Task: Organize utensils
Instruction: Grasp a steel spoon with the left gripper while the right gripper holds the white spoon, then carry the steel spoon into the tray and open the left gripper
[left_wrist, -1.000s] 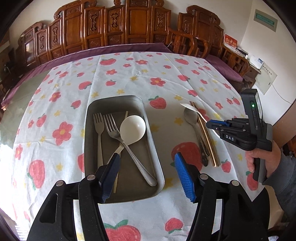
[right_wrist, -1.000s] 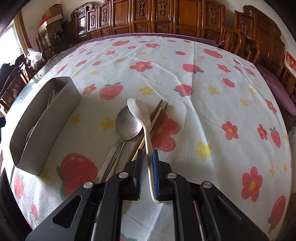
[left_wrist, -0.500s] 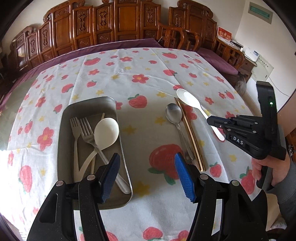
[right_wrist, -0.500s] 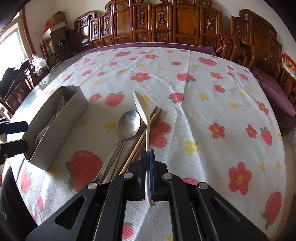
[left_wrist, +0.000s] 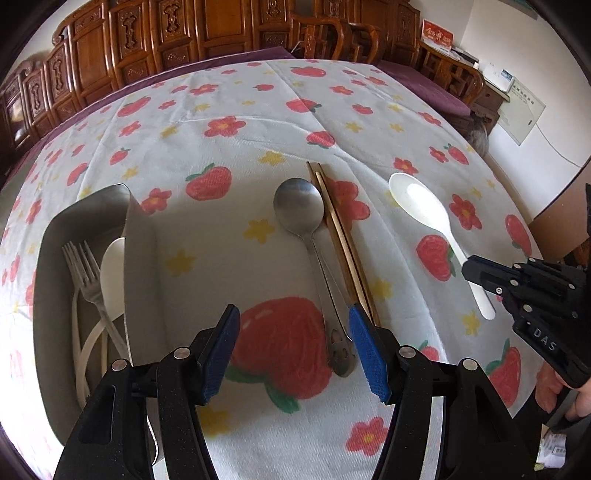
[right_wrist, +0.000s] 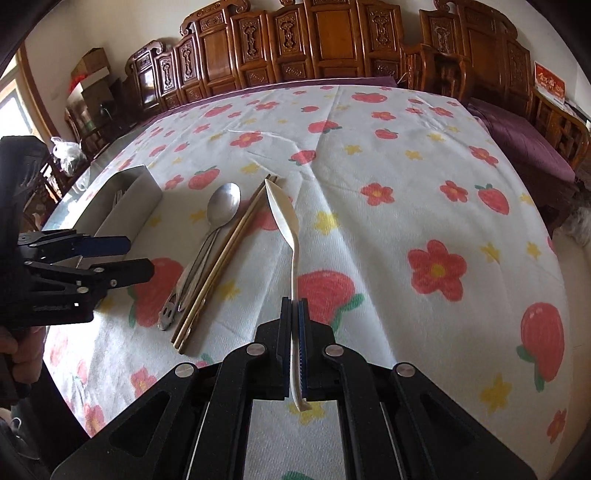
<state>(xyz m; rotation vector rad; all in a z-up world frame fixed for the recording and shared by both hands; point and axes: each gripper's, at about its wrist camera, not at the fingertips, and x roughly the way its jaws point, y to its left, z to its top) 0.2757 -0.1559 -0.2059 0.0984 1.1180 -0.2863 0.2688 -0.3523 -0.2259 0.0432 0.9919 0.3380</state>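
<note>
My right gripper (right_wrist: 294, 306) is shut on the handle of a white plastic spoon (right_wrist: 283, 218) and holds it above the tablecloth, bowl pointing away; both also show in the left wrist view, the gripper (left_wrist: 466, 268) at the right and the spoon (left_wrist: 424, 206). My left gripper (left_wrist: 293, 321) is open and empty, low over the handle end of a metal spoon (left_wrist: 301, 210) that lies beside a pair of golden chopsticks (left_wrist: 340, 236). A metal tray (left_wrist: 138, 258) at the left holds forks (left_wrist: 86, 273) and another white spoon (left_wrist: 110, 273).
The round table carries a white strawberry-and-flower cloth (right_wrist: 406, 206). Carved wooden chairs (right_wrist: 332, 48) ring the far side. The metal tray (right_wrist: 122, 206) stands left of the metal spoon (right_wrist: 221, 210) and chopsticks (right_wrist: 229, 251) in the right wrist view.
My right gripper has lifted the white spoon off the chopsticks and carried it to the right. My left gripper has moved right from over the tray to over the metal spoon's handle.
</note>
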